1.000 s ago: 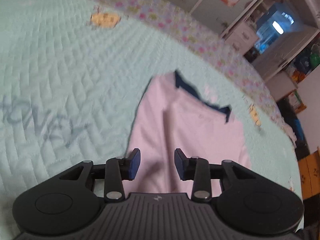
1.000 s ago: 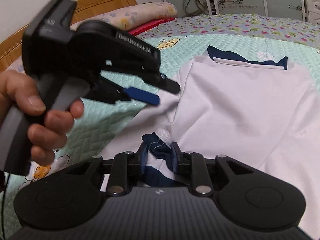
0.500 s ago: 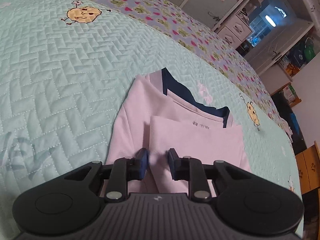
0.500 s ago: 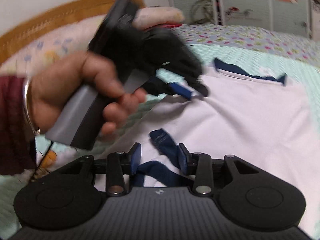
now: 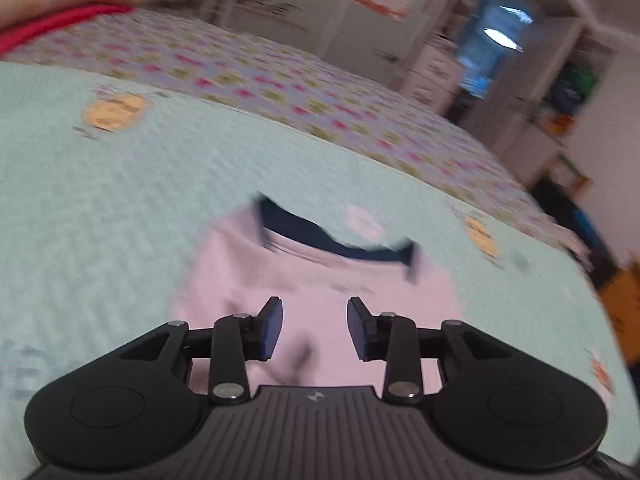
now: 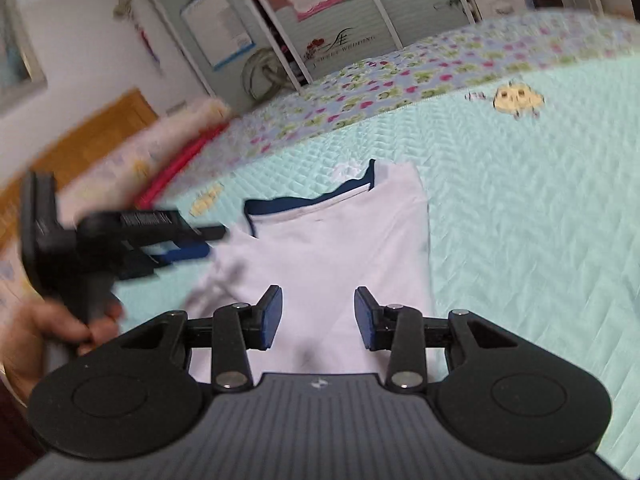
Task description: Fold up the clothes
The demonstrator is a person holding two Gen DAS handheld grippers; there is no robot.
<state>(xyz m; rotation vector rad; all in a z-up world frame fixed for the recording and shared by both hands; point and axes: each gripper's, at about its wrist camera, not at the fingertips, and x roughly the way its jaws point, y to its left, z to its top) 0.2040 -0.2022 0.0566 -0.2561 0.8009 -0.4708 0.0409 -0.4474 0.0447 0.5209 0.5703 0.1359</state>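
A pale pink-white shirt (image 5: 320, 280) with a navy collar (image 5: 336, 240) lies flat on the bed, its sides folded in to a narrow shape. My left gripper (image 5: 315, 328) hovers over the shirt's near part; its jaws are opening and nothing is between the pads. In the right wrist view the same shirt (image 6: 340, 248) lies ahead, collar (image 6: 312, 202) at the far end. My right gripper (image 6: 319, 318) is open above the shirt's near end, holding nothing. The left gripper (image 6: 214, 242) shows at the shirt's left edge, held by a hand (image 6: 52, 328).
A mint-green quilted cover (image 5: 100, 220) spreads all around the shirt, with a floral sheet (image 5: 280, 92) behind it. Pillows (image 6: 160, 140) and a wooden headboard (image 6: 100, 128) stand at the left. Wardrobe doors (image 6: 320, 20) and shelves (image 5: 500, 60) line the far wall.
The right gripper let go of the navy sleeve end and swung right, its jaws now wider. The left jaws narrowed over the shirt, then spread again as that gripper drew back.
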